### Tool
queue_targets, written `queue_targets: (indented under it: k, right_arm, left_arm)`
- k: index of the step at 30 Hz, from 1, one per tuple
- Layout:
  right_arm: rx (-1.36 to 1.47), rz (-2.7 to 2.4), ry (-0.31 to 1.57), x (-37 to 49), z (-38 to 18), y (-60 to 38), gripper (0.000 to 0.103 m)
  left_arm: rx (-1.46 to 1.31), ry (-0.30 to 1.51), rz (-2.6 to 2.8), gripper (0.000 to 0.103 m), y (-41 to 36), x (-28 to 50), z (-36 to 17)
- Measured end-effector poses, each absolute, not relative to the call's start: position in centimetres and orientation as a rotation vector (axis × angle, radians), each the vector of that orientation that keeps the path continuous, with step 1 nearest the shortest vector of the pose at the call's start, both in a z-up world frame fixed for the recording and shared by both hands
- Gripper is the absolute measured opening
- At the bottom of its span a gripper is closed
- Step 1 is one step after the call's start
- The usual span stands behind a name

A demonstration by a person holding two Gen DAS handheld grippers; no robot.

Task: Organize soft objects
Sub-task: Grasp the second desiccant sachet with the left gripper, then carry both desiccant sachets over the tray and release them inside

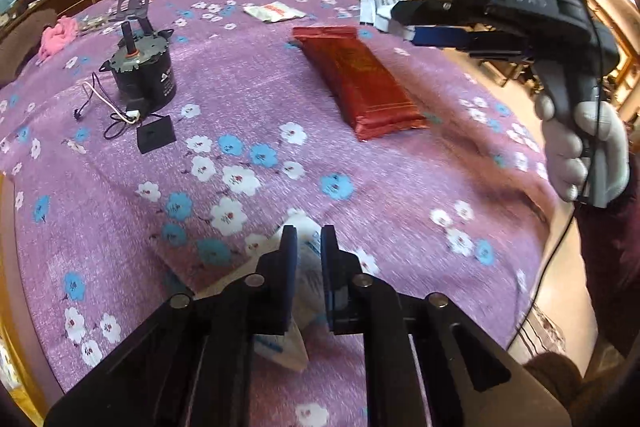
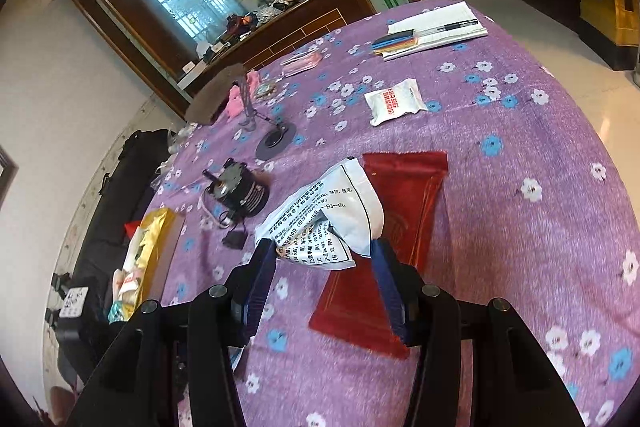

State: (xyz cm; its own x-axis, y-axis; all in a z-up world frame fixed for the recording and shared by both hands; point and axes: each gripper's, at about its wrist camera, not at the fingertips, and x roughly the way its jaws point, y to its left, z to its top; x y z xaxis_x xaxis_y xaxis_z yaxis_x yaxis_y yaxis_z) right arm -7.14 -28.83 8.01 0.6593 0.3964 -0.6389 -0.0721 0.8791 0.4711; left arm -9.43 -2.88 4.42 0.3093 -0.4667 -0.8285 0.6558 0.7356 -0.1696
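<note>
Two grippers are working over the flowered tablecloth point(image 2: 520, 115), each clamping one white packet: the left gripper point(image 1: 306, 239) is pinching a small white sachet point(image 1: 308, 267) low over the cloth, the right gripper point(image 2: 324, 251) is gripping a crumpled printed pouch point(image 2: 328, 219) above one red pouch point(image 2: 384, 247). One more white packet point(image 2: 394, 101) is lying farther off.

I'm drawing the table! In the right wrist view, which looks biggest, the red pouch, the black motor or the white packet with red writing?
1. Red pouch, though it lies nearest the camera.
2. Black motor.
3. White packet; it sits farther back and looks about like the motor, so that order is unsure.
</note>
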Motion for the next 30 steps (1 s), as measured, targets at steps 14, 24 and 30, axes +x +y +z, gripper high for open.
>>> queue_targets:
  k: [14, 24, 30]
  right_arm:
    - [0.429, 0.308, 0.846, -9.5, 7.4, -26.2, 0.05]
    - [0.403, 0.381, 0.849, -9.3, 8.0, -22.6, 0.05]
    - [0.346, 0.486, 0.854, -7.9, 9.5, -16.8, 0.05]
  left_arm:
    - [0.391, 0.985, -0.712, 0.06, -5.3, -11.1, 2.0]
    - [0.087, 1.005, -0.641, 0.038, 1.5, -10.8, 5.0]
    - [-0.068, 0.946, -0.534, 0.038, 8.6, -12.0, 7.8]
